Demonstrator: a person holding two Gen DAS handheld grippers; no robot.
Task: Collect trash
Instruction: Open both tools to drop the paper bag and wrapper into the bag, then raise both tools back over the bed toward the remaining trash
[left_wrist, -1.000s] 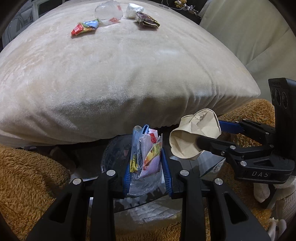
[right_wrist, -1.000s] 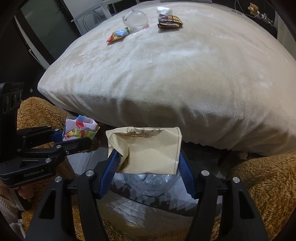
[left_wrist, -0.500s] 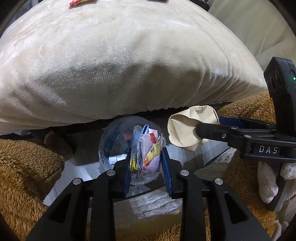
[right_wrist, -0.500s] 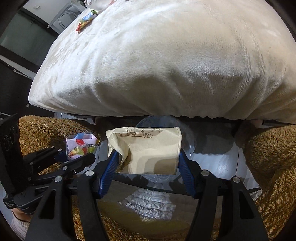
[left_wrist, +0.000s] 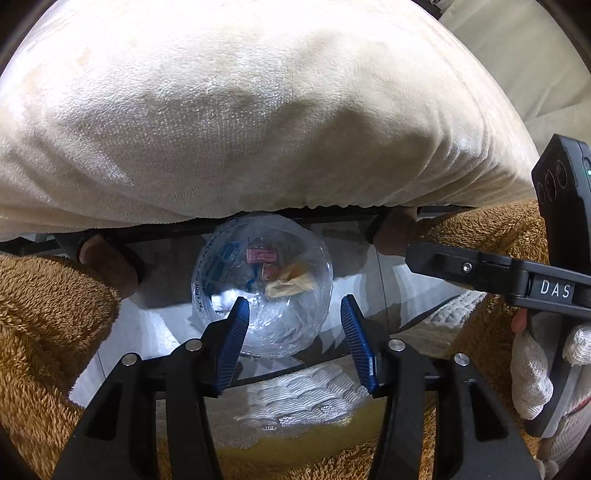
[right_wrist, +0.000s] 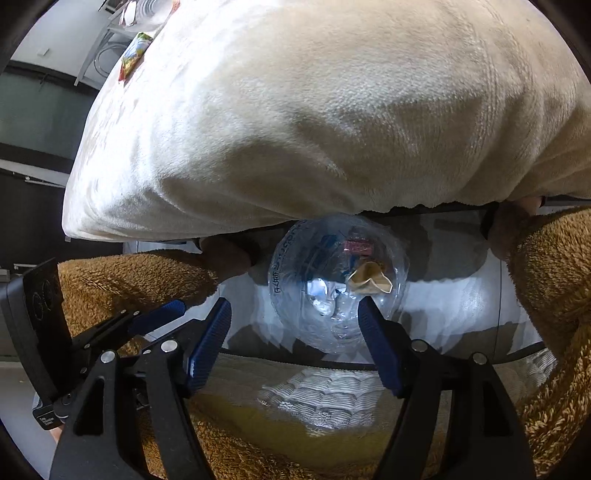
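A clear plastic trash bag (left_wrist: 262, 291) stands open on the floor below the edge of the cream cushion; it also shows in the right wrist view (right_wrist: 338, 280). Inside lie a crumpled tan paper piece (left_wrist: 290, 282) (right_wrist: 369, 280), a pink wrapper (left_wrist: 260, 254) and white scraps. My left gripper (left_wrist: 293, 339) is open and empty just above the bag's near rim. My right gripper (right_wrist: 295, 341) is open and empty over the bag too. The right gripper's fingers (left_wrist: 461, 264) show at the right of the left wrist view. A colourful snack wrapper (right_wrist: 135, 55) lies far back on the cushion.
The large cream cushion (left_wrist: 258, 110) overhangs the bag. Brown fleece (left_wrist: 48, 314) lies on both sides of the bag. A white patterned cloth (left_wrist: 306, 395) lies on the shiny floor under my grippers. The left gripper's body (right_wrist: 48, 325) is at the left of the right wrist view.
Both grippers opened and let go. The wrapper bundle and the tan paper piece dropped into the bag. Both grippers tilted further down over the bag.
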